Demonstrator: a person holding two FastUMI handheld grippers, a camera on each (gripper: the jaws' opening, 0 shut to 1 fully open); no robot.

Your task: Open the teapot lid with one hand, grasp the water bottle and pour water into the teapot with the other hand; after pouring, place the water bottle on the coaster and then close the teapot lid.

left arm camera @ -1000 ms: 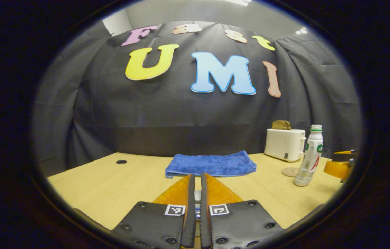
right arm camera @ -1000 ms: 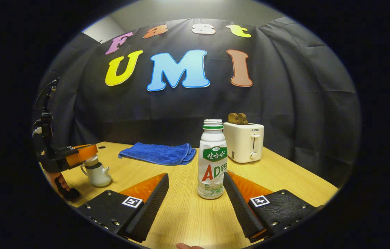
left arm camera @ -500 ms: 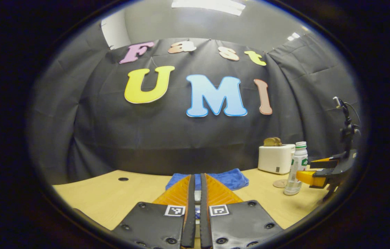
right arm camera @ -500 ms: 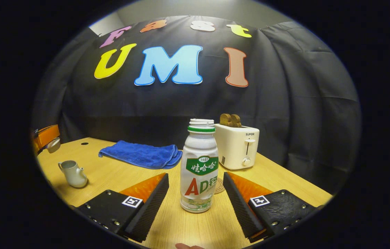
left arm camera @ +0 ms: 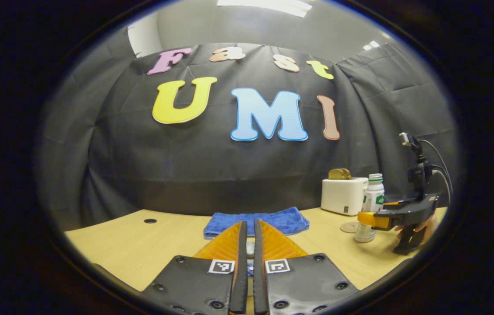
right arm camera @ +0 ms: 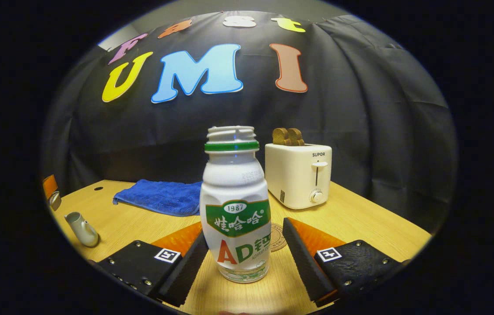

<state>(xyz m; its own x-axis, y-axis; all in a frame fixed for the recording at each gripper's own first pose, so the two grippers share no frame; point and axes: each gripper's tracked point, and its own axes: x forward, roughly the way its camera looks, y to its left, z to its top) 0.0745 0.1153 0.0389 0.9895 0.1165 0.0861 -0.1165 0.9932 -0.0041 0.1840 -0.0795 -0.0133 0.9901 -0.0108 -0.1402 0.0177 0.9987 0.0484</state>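
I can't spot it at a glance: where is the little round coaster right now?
In the right gripper view the coaster lies on the table just behind the water bottle, in front of the toaster.

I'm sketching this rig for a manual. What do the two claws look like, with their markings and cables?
Each claw has two flat wedge-shaped fingers on dark, screwed plates, and each plate carries a small square black-and-white marker. This shows on the left claw and the right claw. Seen from the left gripper view, the right claw has a dark pistol-like handle, an upright stalk on top and thin looping cables.
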